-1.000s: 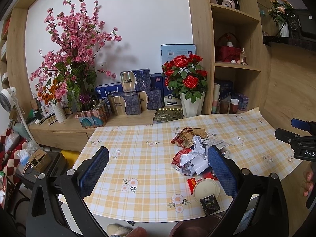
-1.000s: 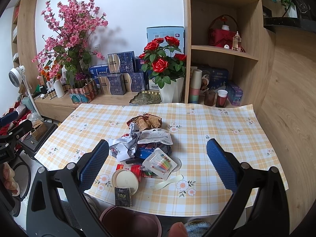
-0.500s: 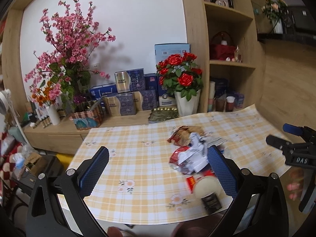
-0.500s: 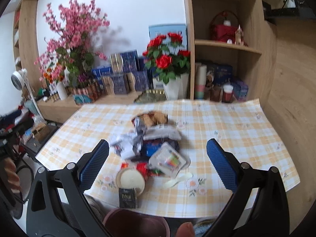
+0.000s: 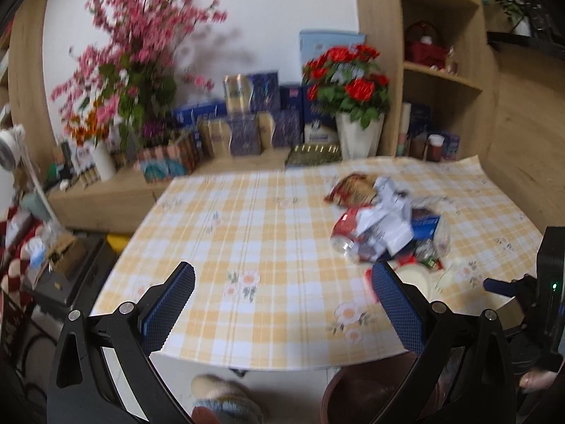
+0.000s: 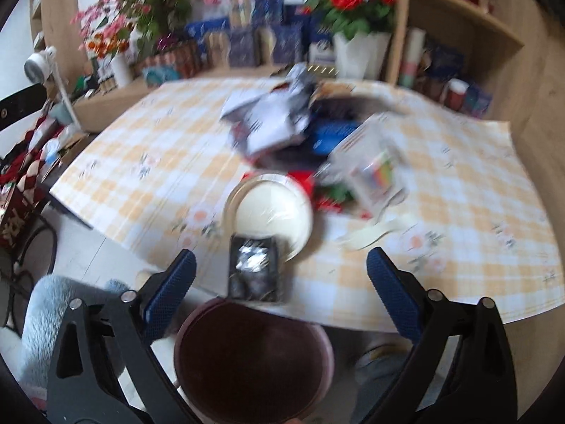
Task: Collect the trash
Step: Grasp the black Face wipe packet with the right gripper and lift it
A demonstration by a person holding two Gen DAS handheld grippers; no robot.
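My right gripper hangs above the near edge of the bench, fingers wide apart but just beginning to close, nothing between them yet. I judge the aim is the small dark foil packet, which lies flat at the very edge, its far end overlapping the round cream lid; being nearest and loose, it seems the easiest first pick. Directly below the edge stands the dark reddish bin, placed so that anything lifted needs only a short drop; its inside looks dark and I see nothing in it, though blur leaves me unsure. The rest of the trash is heaped toward the middle of the checked tablecloth: crumpled white wrappers, a blue packet, red scraps, a clear plastic pack with coloured sticks inside, and a pale strip beside it. My left gripper is held over bare cloth to the left of the heap, its fingers spread wide and empty, kept out of the way, I judge, while the right works. Behind the bench a low shelf carries a vase of red roses and blue boxes, none of it trash.
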